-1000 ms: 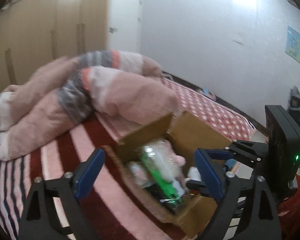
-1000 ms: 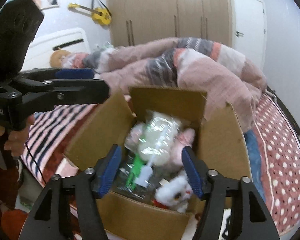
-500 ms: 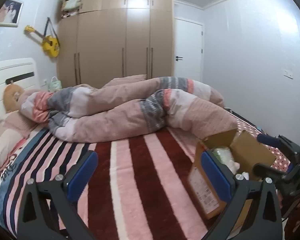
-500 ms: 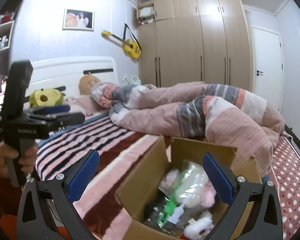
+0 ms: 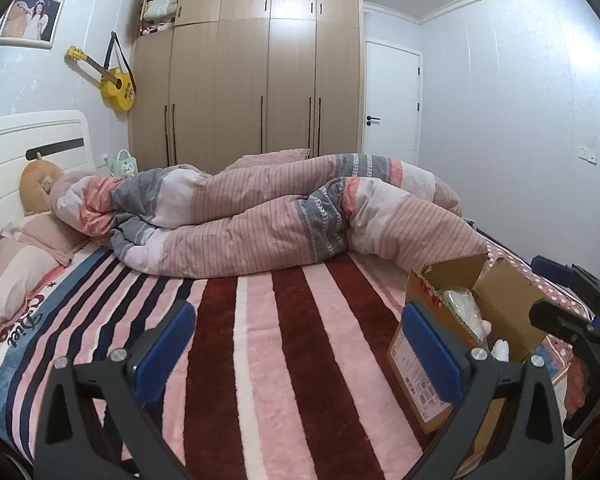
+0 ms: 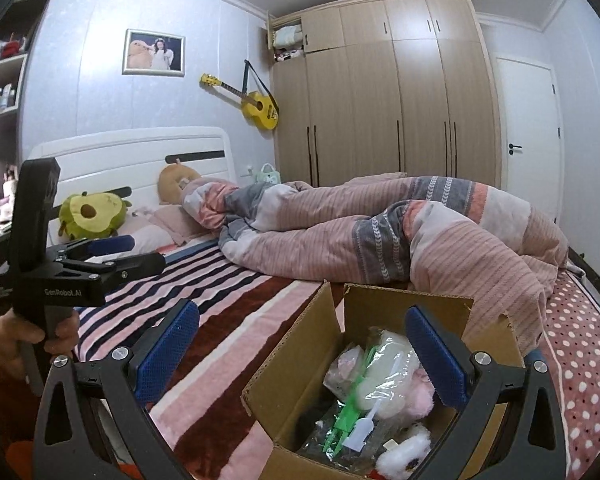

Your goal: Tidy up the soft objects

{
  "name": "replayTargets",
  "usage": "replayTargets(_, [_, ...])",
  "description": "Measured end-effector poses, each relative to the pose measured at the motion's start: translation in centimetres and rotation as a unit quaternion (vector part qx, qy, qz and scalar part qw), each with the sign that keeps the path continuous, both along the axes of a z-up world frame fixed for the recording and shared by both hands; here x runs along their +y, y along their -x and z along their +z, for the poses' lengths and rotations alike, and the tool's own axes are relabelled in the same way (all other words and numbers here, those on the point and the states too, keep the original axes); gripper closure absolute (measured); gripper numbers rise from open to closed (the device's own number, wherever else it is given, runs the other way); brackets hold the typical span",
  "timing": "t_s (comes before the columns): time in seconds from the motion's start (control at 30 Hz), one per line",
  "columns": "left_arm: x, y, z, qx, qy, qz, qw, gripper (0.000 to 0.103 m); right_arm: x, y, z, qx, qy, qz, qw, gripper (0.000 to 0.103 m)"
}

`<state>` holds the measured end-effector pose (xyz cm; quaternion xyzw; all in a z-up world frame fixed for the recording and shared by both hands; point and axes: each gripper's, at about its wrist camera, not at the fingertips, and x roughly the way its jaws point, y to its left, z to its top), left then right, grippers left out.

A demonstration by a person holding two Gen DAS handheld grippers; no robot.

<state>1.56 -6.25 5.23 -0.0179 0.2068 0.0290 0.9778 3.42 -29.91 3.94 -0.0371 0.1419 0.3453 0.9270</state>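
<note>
An open cardboard box [image 6: 296, 360] sits on the striped bed, holding soft toys in plastic bags: a pink plush [image 6: 414, 398], a white plush [image 6: 404, 450] and a bagged pale item [image 6: 384, 364]. The box also shows in the left wrist view [image 5: 504, 312] at the right. My right gripper [image 6: 300, 344] is open and empty, above the box's near left side. My left gripper [image 5: 296, 340] is open and empty over the striped blanket, left of the box; it shows from the side in the right wrist view [image 6: 112, 256].
A rumpled pink and grey duvet [image 5: 300, 216] lies across the far half of the bed. An avocado plush [image 6: 90, 216] and a round tan cushion [image 6: 176, 184] rest by the white headboard [image 6: 132, 156]. A wardrobe [image 5: 252, 68] stands behind.
Both grippers have pulled up and back from the box. The left one swung left, so the box moved from between its fingers to the right edge.
</note>
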Motion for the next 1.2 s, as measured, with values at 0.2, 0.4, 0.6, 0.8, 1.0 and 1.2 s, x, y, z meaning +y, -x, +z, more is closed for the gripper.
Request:
replayTargets(0.2, [-0.12, 0.02, -0.09, -0.002, 0.001, 0.000, 1.0000, 0.001, -0.33, 0.27, 0.38, -0.007, 0.001, -0.002, 1.000, 0.000])
replayTargets(0.4, [-0.37, 0.23, -0.14, -0.005, -0.001, 0.001, 1.0000, 0.001, -0.34, 0.39, 0.47, -0.007, 0.000, -0.002, 1.000, 0.000])
replayTargets(0.6, [-0.39, 0.19, -0.11, -0.004, -0.003, 0.001, 1.0000, 0.001, -0.30, 0.31, 0.62, -0.006, 0.000, -0.002, 1.000, 0.000])
replayTargets(0.8, [-0.37, 0.22, -0.17, -0.004, -0.004, 0.001, 1.0000, 0.001, -0.27, 0.31, 0.60, -0.005, 0.000, -0.002, 1.000, 0.000])
replayTargets(1.0, [-0.36, 0.18, -0.19, -0.004, -0.007, 0.002, 1.0000, 0.001, -0.31, 0.27, 0.58, -0.006, 0.000, -0.002, 1.000, 0.000])
replayTargets(1.2, [-0.31, 0.14, -0.22, -0.005, -0.007, 0.004, 1.0000, 0.001, -0.29, 0.28, 0.70, -0.006, 0.001, -0.002, 1.000, 0.000])
